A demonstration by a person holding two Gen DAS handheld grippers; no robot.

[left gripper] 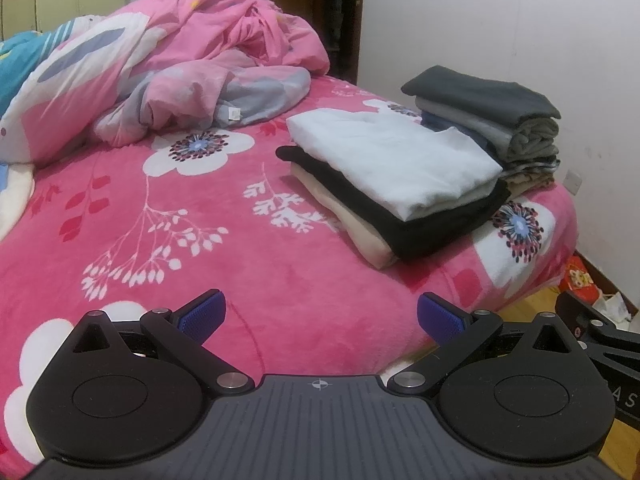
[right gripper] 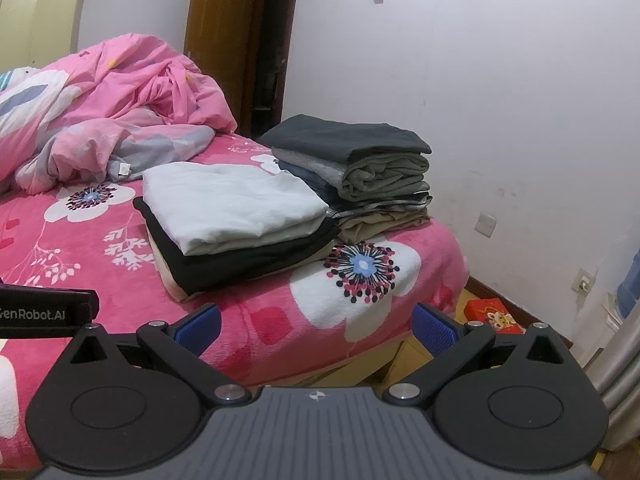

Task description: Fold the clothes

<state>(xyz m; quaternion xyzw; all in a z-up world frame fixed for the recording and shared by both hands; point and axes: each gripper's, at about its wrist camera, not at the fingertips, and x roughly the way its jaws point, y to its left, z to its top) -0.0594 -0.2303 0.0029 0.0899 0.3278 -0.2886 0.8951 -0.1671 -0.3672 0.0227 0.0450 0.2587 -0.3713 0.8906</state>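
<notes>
**Between folds: both grippers empty, two stacks done**

Nearest the fingers, both tools hang idle over the front edge of the bed. The left gripper has its blue pads spread wide with nothing between them, only pink floral blanket ahead. The right gripper is likewise spread and empty, its right finger out past the mattress edge above the floor.

Beyond the fingertips, ahead and to the right of the left pair, straight ahead of the right pair, lies a folded stack: a white garment on top, a black one under it, a beige one at the bottom. Touching its far side stands a taller folded pile, dark grey on top.

Farther off, left of both finger pairs, a crumpled pink quilt is heaped against the head of the bed.

No basket, box or drawer for clothes shows; the blanket alone bears the stacks.

My judgement: folding looks nearly finished, a pause between items. No loose garment is in view, so the next move calls for finding one first.
</notes>
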